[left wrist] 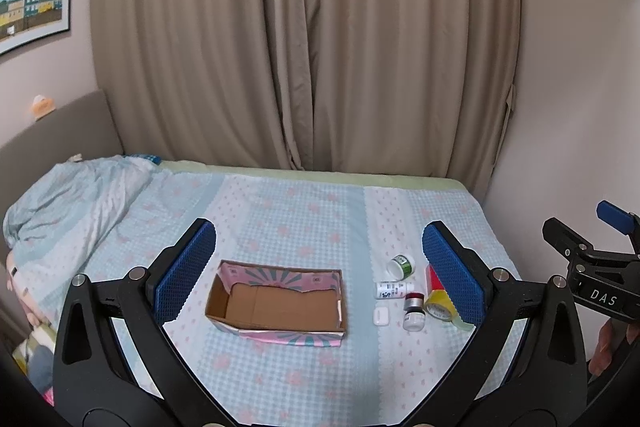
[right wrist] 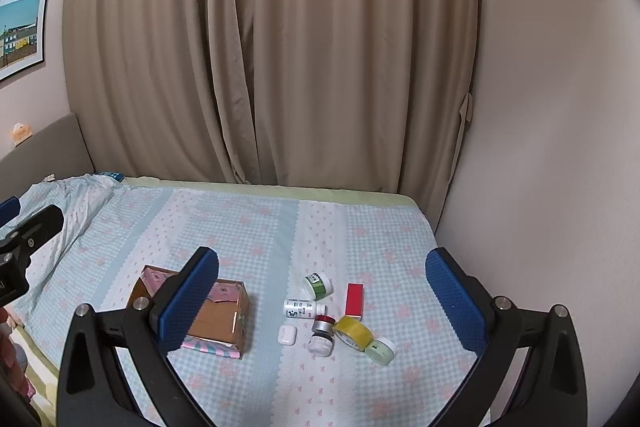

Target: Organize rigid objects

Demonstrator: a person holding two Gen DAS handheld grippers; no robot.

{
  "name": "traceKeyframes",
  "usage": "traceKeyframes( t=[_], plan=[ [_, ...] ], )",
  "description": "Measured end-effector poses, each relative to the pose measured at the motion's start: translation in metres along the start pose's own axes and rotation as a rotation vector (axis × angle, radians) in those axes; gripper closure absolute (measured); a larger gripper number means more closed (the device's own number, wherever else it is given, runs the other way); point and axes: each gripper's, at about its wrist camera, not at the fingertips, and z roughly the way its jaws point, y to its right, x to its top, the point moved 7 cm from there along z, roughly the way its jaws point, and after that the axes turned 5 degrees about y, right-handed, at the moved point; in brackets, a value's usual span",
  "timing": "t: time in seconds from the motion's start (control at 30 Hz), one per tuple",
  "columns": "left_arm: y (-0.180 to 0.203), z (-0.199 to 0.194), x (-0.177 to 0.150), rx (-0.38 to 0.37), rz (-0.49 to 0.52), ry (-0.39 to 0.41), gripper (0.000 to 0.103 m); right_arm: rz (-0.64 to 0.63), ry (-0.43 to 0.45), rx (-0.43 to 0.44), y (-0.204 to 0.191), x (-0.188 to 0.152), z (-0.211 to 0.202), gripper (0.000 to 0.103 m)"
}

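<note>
The cardboard box (left wrist: 276,301) sits open on the bed (left wrist: 280,219), top flaps folded in, nothing inside it that either view shows — plainly the place the loose items are meant to go. Just beside it on its right lies the cluster: a green-labelled jar (right wrist: 319,285) on its side, a white bottle (right wrist: 304,308) lying flat, a small white case (right wrist: 287,335), a red-capped bottle (right wrist: 322,333) standing upright, a roll of yellow tape (right wrist: 353,333), a red box (right wrist: 354,301) and a pale green jar (right wrist: 382,349). They touch or nearly touch, so picking one cleanly looks fiddly; the outer ones seem the easier start.

The left tool (left wrist: 320,275) hangs above the box, jaws wide apart and holding nothing. The right tool (right wrist: 322,303) frames the cluster, jaws also spread and bare, likely lining up for a first pick, though which item is hard to tell. Beige curtains (right wrist: 260,47) hang behind the bed.
</note>
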Motion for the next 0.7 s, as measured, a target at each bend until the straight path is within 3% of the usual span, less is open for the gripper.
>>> traceKeyframes(
  t=[0.7],
  plan=[
    [-0.0001,-0.0050,-0.0069,-0.002,0.000,0.002,0.000,0.002,0.004,0.001,-0.0013,-0.0064,-0.0053,0.000]
  ],
)
